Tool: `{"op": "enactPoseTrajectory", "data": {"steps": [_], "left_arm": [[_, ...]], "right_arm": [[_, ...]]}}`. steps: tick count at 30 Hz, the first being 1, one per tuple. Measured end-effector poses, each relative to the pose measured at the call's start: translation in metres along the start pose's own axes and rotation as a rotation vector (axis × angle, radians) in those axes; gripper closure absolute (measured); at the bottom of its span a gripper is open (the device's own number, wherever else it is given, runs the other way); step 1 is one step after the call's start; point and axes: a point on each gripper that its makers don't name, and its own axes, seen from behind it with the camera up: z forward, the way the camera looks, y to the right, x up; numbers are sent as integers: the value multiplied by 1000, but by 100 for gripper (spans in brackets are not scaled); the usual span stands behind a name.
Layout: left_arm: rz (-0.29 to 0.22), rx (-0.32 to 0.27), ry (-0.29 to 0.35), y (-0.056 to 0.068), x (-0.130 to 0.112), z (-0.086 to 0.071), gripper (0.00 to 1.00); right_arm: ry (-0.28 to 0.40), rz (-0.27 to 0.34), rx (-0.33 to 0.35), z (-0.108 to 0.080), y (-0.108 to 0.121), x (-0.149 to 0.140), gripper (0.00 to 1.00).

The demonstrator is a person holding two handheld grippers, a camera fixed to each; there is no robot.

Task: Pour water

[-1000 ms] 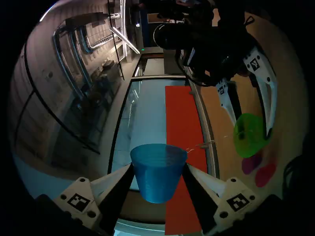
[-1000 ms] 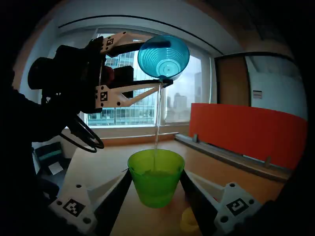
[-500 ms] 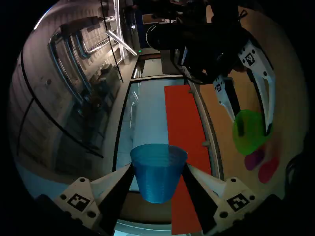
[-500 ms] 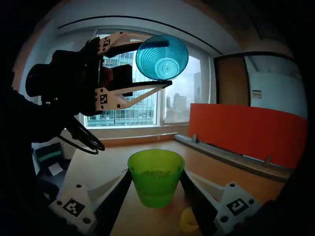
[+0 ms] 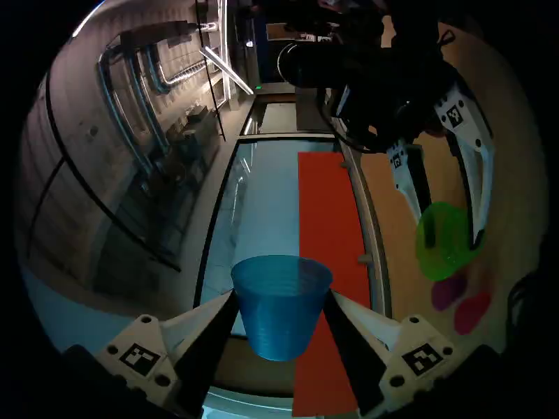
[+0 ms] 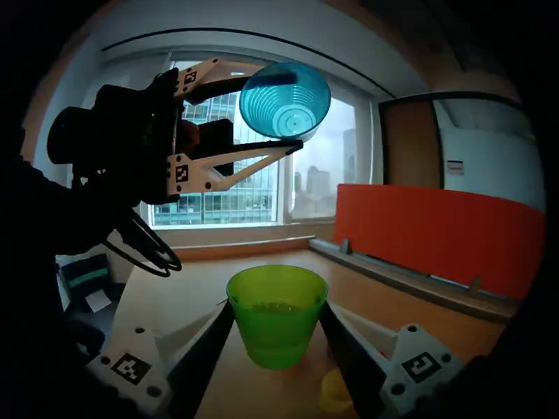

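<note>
Right gripper view: my right gripper [image 6: 277, 312] clamps green cup [image 6: 277, 339], water inside; left gripper [image 5: 281, 306] clamps tipped blue cup [image 6: 285, 101] above.

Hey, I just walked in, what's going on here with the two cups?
A person is holding a gripper in each hand over a wooden table. The left tongs grip a blue cup, held high and tipped over with its mouth towards the green cup below. The right tongs hold that green cup upright, and there is water in it. No stream runs between the cups at this moment.
</note>
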Motion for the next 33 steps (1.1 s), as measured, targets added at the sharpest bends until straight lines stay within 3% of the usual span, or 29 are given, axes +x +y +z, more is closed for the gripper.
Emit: {"op": "enactPoseTrajectory", "data": {"steps": [3,9,25,33], "left_arm": [[-70,-4,-3,2,-3,1,16],[-274,-19,-1,8,-7,3,16],[-780,-13,-9,5,-26,3,16],[-988,-27,-28,9,-36,7,16]], "right_arm": [[2,1,-2,0,0,0,12],[4,4,-4,0,1,0,12],[15,9,-14,-3,4,4,12],[23,12,-18,-3,6,6,12]]}}
